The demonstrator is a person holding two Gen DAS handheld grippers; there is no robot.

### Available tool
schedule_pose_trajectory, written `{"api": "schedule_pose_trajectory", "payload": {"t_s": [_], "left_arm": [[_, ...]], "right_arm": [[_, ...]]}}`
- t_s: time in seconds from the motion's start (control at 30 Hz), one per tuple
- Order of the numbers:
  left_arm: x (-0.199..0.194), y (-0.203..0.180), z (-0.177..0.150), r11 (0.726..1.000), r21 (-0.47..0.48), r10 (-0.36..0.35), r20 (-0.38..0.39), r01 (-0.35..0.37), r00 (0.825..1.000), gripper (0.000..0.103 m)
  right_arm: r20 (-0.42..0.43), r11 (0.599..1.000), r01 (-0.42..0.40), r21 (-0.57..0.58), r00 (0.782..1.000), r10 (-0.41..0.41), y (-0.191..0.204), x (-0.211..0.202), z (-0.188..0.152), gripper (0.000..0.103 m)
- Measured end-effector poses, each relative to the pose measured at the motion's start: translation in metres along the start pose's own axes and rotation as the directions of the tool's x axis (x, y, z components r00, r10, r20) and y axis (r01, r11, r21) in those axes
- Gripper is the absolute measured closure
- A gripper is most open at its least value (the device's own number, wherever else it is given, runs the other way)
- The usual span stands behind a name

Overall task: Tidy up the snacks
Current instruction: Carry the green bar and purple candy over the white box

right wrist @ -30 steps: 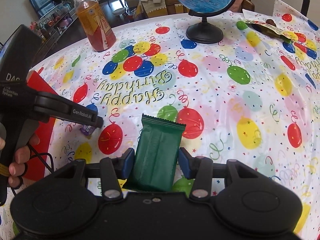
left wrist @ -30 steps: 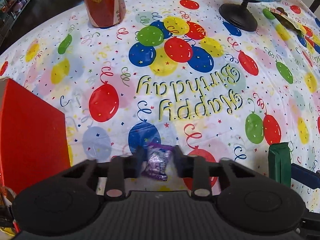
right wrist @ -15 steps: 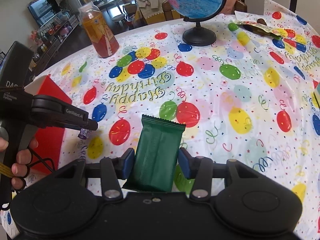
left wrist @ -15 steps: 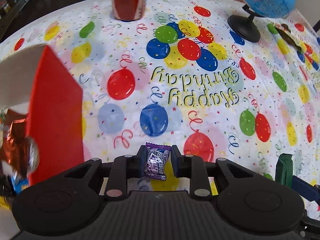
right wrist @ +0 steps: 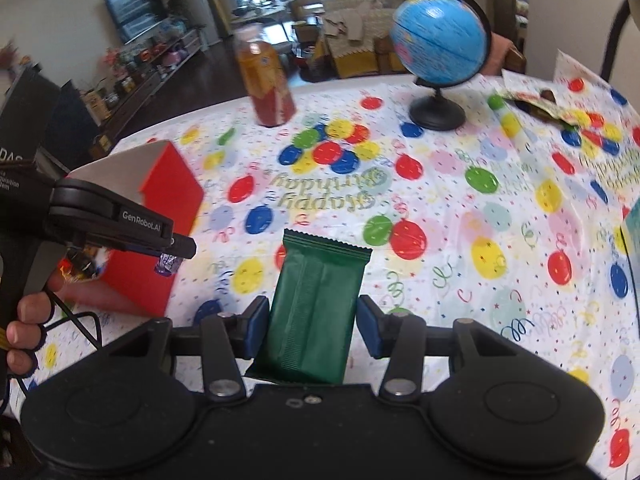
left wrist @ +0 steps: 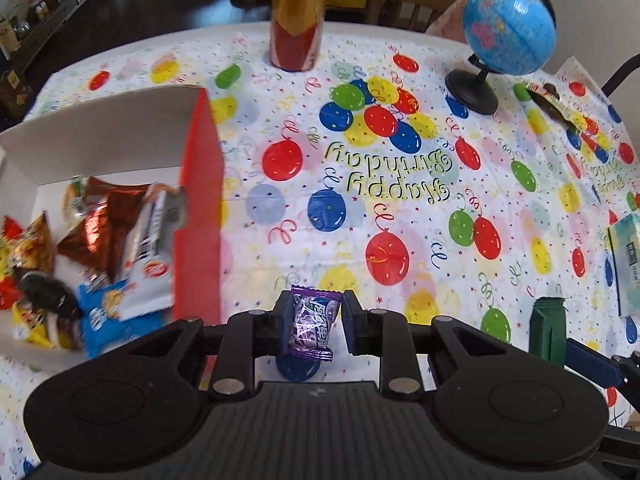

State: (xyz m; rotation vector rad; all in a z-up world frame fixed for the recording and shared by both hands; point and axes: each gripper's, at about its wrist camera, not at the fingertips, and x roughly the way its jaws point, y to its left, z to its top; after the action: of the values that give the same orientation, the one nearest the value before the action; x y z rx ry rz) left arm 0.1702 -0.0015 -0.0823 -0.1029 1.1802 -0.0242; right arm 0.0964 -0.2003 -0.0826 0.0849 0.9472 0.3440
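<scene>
So both tools were loaded at this point: my left gripper (left wrist: 316, 322) was clamped on the small purple candy (left wrist: 313, 326), pads tight on its sides, and my right gripper (right wrist: 308, 326) was clamped on the green snack bar (right wrist: 316, 304), which stuck out forward past the fingertips. Both items hung in the air above the balloon tablecloth (left wrist: 400, 200), nothing touching it. The red box (left wrist: 200, 208) sat to the left, open, already holding chip bags and other wrappers. In the right wrist view the candy sat just beside the box's near corner, so the left drop looked closest. Risks as I judged them: the candy was held by a thin crinkly wrapper, so a quick swing could let it twist or slip out short of the box. The red wall stood tall on the near side; coming in low could catch the candy or a finger on it and shove the box. The green bar was long and gripped near one end, so it could pivot in the pads and land half over the rim. Both tools were heading to the same box, so they could knock into each other. The bottle (left wrist: 296, 20) and globe (left wrist: 508, 28) were well apart from all this.
</scene>
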Motion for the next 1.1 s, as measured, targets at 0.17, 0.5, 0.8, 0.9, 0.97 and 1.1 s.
{"api": "schedule_pose_trajectory", "payload": {"t_s": [0.17,0.5,0.8,0.9,0.97,1.1], "left_arm": [[-0.03,0.009,-0.014,1.0,-0.015,-0.001,0.039,0.001,0.999,0.078],[-0.075,0.044,-0.021,0.999,-0.052,0.017,0.102,-0.012,0.995,0.078],[-0.101,0.103,-0.017,0.995,-0.096,0.047,0.147,-0.033,0.988,0.078],[-0.107,0.128,-0.013,0.993,-0.109,0.053,0.159,-0.036,0.986,0.078],[-0.11,0.144,-0.009,0.992,-0.119,0.057,0.164,-0.038,0.985,0.078],[-0.11,0.177,-0.002,0.99,-0.133,0.062,0.163,-0.04,0.985,0.078]], "right_arm": [[0.01,0.997,-0.02,-0.079,1.0,0.021,0.022,-0.013,0.0,0.057],[0.045,0.98,-0.076,-0.184,0.995,0.086,0.067,-0.027,0.011,0.057],[0.051,0.959,-0.114,-0.26,0.99,0.132,0.124,-0.016,0.029,0.057],[0.047,0.953,-0.121,-0.277,0.989,0.14,0.146,-0.009,0.035,0.057],[0.042,0.951,-0.122,-0.284,0.989,0.14,0.16,-0.002,0.04,0.057],[0.031,0.949,-0.126,-0.289,0.99,0.14,0.187,0.012,0.048,0.057]]}}
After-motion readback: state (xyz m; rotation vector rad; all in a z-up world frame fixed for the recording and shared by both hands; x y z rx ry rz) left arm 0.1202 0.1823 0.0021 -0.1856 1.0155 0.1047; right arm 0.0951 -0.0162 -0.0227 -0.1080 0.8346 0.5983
